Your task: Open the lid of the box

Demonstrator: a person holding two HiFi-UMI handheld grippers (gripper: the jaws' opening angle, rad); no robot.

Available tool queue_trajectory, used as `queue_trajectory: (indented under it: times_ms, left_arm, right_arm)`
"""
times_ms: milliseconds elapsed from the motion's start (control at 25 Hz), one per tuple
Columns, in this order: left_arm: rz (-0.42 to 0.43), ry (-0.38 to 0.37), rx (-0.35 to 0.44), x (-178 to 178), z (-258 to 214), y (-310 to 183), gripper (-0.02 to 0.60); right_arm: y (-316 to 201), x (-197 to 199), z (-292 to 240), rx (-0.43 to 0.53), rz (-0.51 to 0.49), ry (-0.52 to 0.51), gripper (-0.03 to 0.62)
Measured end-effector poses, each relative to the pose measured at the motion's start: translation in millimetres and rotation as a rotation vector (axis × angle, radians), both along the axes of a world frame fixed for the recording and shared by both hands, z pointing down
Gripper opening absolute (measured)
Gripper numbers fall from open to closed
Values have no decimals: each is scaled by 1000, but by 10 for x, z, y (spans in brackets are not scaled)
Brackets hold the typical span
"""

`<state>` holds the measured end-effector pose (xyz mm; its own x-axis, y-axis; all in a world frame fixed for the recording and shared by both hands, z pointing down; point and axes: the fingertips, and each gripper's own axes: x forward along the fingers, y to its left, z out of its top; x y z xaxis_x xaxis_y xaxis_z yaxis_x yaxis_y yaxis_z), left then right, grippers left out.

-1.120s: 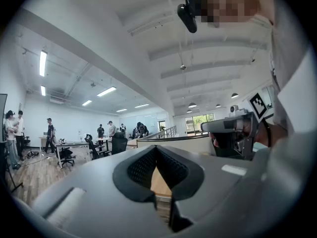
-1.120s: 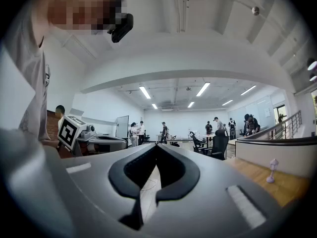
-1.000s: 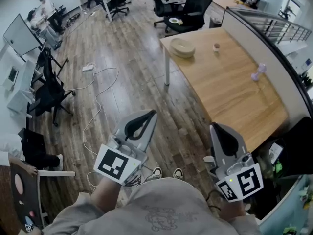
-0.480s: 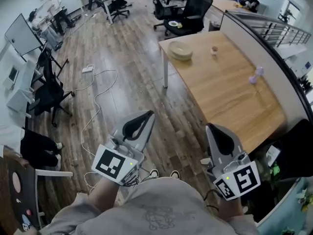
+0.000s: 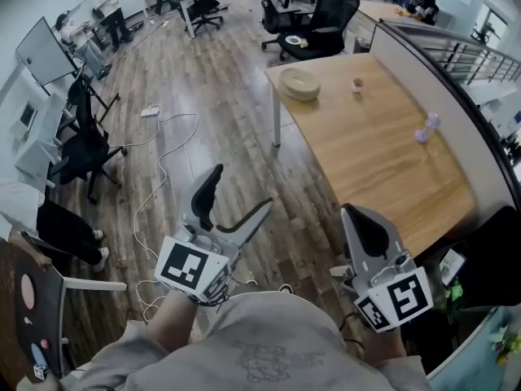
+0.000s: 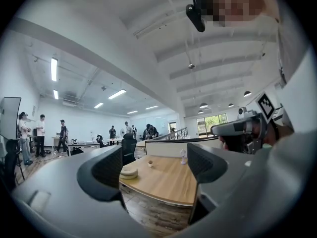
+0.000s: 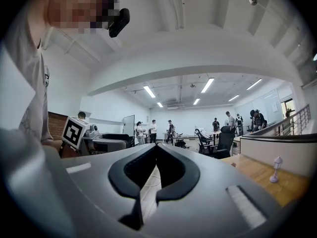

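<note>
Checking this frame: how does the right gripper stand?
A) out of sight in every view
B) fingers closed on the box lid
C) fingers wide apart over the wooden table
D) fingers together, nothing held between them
D: in the right gripper view, the right gripper has its fingers meeting at the tips, with only floor showing through the gap behind them, and it is off the wooden table.

Upper right of the head view, a light wooden counter (image 5: 383,161) carries a small cup (image 5: 357,84) near its far end and a pale purple object (image 5: 426,127) close to its right edge, the two well apart. Beyond its far end sits a black office chair (image 5: 321,19), and left of centre a white cable (image 5: 160,163) snakes down the wood floor (image 5: 236,72) from a power strip (image 5: 149,112). Far left there's a monitor (image 5: 45,51) and another black chair (image 5: 85,149), with people (image 5: 106,2) standing in the upper left corner.
</note>
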<state>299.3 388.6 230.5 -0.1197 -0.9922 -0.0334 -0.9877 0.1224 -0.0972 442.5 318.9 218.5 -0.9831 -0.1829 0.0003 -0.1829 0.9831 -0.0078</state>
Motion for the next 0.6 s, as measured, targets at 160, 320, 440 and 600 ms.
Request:
queue_trajectory:
  times_ms: [160,320,440,600]
  left_arm:
    - [-25,-15,-13,72,52,-28,408]
    - [-56,-16,-36,46,111,-42,407]
    - [-73,-13,-31,-51,119,-71,407]
    - [-81,-24,-39,-222,171,-194,407]
  right_arm:
    - [-58,105,-25,50,-19,-24,12]
    - [-196,146,-73,19,-9,-66,17]
    - [-360,107,-124,-6,30,-104,91]
    - [-542,-60,-52,-19,52,-98,103]
